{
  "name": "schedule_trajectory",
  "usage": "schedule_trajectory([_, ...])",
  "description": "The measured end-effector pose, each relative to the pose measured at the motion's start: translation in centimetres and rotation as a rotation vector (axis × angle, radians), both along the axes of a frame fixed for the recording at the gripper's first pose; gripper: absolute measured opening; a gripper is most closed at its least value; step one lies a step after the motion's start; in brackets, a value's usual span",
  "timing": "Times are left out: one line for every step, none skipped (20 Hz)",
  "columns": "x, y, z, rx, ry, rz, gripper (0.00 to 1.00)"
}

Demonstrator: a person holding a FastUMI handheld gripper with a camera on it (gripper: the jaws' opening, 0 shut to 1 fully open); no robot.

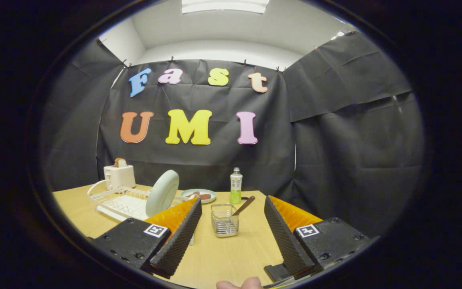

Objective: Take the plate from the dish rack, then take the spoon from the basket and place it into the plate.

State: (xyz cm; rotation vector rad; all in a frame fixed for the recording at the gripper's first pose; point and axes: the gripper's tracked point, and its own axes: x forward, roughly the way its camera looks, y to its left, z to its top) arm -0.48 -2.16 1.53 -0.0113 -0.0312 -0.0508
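Wooden table (pixel 223 257) bearing wire basket (pixel 224 220) with spoon (pixel 244 205), seemingly between the gripper (pixel 233 202) fingers, spread apart; plate (pixel 162 192) upright in dish rack (pixel 123 200).

Toaster (pixel 119 176) behind rack; bottle (pixel 236 186) beside small dish (pixel 199 195); wooden table (pixel 231 253).

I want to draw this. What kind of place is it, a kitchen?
Probably a mock kitchen in a booth: a wooden table with a dish rack, toaster and black cloth wall. The open gripper holds nothing.
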Motion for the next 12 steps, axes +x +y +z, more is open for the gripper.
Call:
schedule_trajectory([-0.2, 0.1, 0.3, -0.006, -0.006, -0.002, 1.00])
schedule_trajectory([-0.4, 0.3, 0.7, -0.006, -0.014, -0.003, 1.00])
schedule_trajectory([-0.4, 0.6, 1.1, -0.013, -0.022, -0.003, 1.00])
schedule_trajectory([-0.5, 0.9, 1.1, -0.026, -0.019, -0.008, 1.00])
schedule_trajectory([-0.5, 1.1, 0.9, -0.036, -0.012, -0.008, 1.00])
schedule_trajectory([-0.5, 1.6, 0.8, -0.039, -0.002, -0.005, 1.00])
schedule_trajectory([-0.5, 2.0, 0.8, -0.033, 0.002, -0.012, 1.00])
schedule_trajectory([-0.4, 2.4, 0.8, -0.026, 0.003, -0.018, 1.00])
schedule_trajectory([-0.3, 3.2, 0.9, -0.016, 0.010, -0.010, 1.00])
schedule_trajectory([-0.1, 4.5, 1.0, -0.013, 0.018, 0.009, 1.00])
schedule_trajectory([0.1, 5.6, 1.1, -0.010, 0.022, 0.028, 1.00])
schedule_trajectory([0.4, 6.8, 1.4, -0.008, 0.025, 0.048, 1.00])
